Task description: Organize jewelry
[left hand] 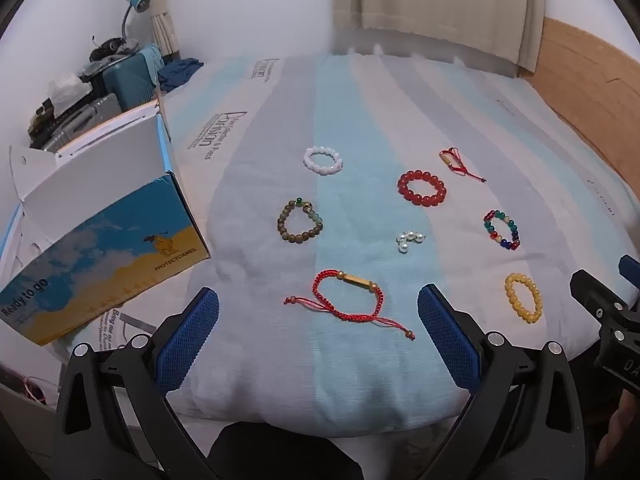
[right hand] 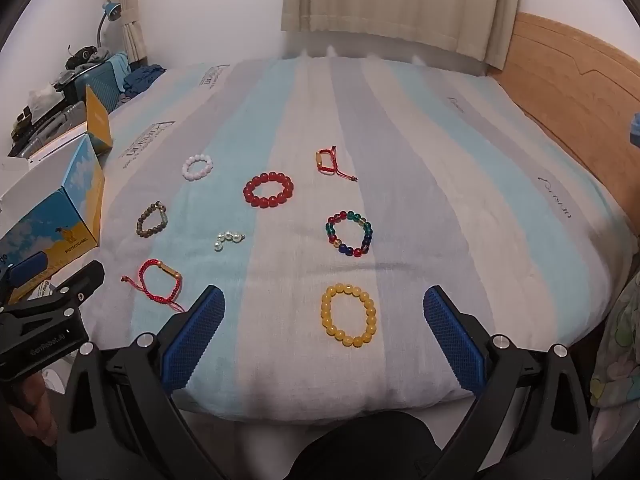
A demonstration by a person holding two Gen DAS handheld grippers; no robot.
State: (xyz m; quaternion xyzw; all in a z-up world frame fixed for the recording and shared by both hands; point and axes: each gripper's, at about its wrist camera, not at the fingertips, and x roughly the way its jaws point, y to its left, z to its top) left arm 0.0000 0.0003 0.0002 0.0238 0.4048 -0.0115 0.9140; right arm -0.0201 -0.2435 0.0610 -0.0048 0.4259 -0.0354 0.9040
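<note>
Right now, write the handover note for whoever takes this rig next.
Left gripper: open, empty, above the near edge of the bed.
Right gripper: open, empty, yellow bead bracelet lying between its fingers, untouched.
On the bed, all apart: white bead bracelet, red bead bracelet, small red cord bracelet, brown bead bracelet, pearl piece, multicolour bead bracelet, large red cord bracelet.
Open box at the left side.
Done: nothing visibly sorted.
Left: all eight pieces.
</note>
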